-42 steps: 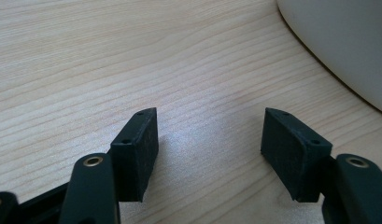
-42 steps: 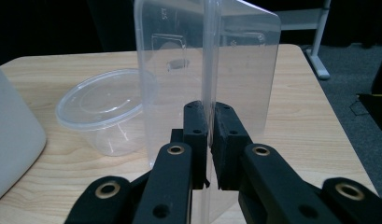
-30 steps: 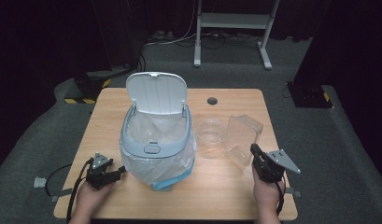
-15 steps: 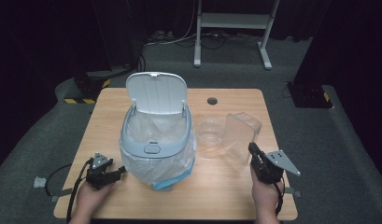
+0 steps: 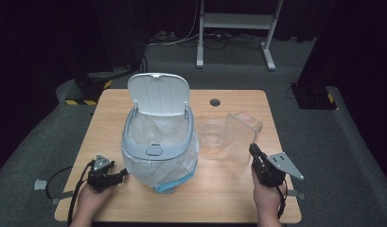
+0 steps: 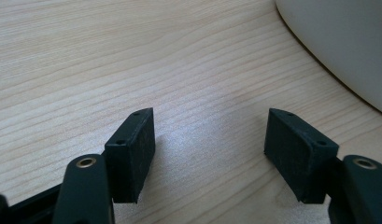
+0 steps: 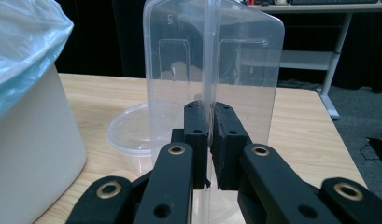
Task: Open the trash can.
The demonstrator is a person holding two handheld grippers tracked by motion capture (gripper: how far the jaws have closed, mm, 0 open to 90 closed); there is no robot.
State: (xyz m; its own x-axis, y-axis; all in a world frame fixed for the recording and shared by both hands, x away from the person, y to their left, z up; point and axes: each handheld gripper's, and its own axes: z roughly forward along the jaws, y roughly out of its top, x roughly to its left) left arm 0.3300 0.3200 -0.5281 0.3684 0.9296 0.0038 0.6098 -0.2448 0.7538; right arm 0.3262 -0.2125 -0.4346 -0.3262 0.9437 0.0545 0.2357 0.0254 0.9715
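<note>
I'm counting two grippers: the right gripper (image 7: 207,140) is pinching one clear rectangular container (image 5: 242,137) by its wall between the jaws, and the left gripper (image 6: 209,149) is standing with nothing between its jaws. I'm seeing one round clear tub (image 7: 132,133) just beyond and left of the right jaws. One white bin (image 5: 158,142) is sitting off the left jaws, carrying one lid (image 5: 158,94) and one plastic liner (image 5: 181,165).

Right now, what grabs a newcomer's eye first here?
The white bin mid-table, lid flipped up, a plastic liner bulging over its rim. To its right, the right gripper pinches the wall of a clear rectangular container, with a round clear tub beside it. The left gripper sits open over bare wood.
</note>
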